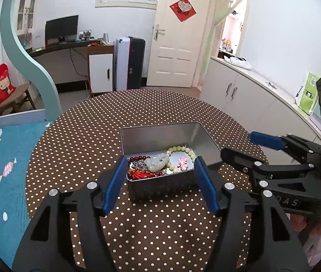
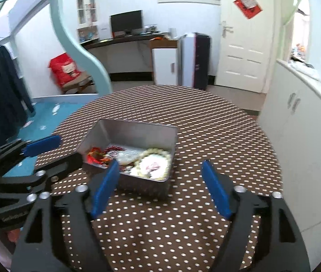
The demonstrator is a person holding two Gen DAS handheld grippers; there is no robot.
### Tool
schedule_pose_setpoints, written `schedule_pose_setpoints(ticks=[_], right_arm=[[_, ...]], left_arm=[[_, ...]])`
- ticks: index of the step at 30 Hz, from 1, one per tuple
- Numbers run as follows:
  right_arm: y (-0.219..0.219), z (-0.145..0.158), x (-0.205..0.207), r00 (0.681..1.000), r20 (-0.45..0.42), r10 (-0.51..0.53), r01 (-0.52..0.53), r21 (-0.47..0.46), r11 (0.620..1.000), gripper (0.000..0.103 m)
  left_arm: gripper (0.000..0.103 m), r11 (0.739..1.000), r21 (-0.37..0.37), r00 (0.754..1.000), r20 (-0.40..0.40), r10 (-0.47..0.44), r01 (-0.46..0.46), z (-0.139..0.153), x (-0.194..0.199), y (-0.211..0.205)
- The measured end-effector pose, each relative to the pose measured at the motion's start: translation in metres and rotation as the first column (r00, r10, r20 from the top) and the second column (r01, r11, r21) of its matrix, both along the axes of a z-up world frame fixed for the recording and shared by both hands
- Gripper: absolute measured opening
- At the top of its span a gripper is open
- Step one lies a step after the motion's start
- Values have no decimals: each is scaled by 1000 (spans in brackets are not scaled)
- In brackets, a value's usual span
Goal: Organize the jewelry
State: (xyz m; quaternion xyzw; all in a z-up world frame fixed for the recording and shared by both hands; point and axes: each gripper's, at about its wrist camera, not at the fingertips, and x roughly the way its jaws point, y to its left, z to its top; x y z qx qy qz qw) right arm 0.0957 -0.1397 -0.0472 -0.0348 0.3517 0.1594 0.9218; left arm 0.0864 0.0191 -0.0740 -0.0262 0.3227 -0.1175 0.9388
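Left hand-held gripper open, right hand-held gripper lettered "DAS" (partly hidden), tin

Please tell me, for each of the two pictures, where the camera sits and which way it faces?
Left wrist: on the left gripper, looking forward and down at the metal tin; its open blue fingers and the right gripper show.
Right wrist: on the right gripper, facing the same metal tin from its right; the left gripper shows.
Shared: tin, dotted table, white door.
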Motion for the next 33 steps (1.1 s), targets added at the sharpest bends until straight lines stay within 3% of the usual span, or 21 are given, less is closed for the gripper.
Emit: schedule_pose_setpoints(ticks=[2,4,12,23,33], right_arm=[[-5,5,-4,999,24,-47,48,-16,999,91],[-11,10,-9,998,32,-62,62,5,998,92],[-23,33,-42,987,117,-112,112,2,994,95],[-31,61,-75,963,233,-138,139,13,990,96],[-40,68,-97,948,280,-154,150,35,988,96]], left_arm=[[69,1000,13,1000,18,22,-22,5,-6,-2],[79,998,21,998,36,51,-51,12,-13,-3],[88,991,58,983,149,108,-118,43,-45,-11],[91,983,49,956,248,158,-175,80,-83,-13],[91,981,45,946,274,172,-191,91,-107,-12]])
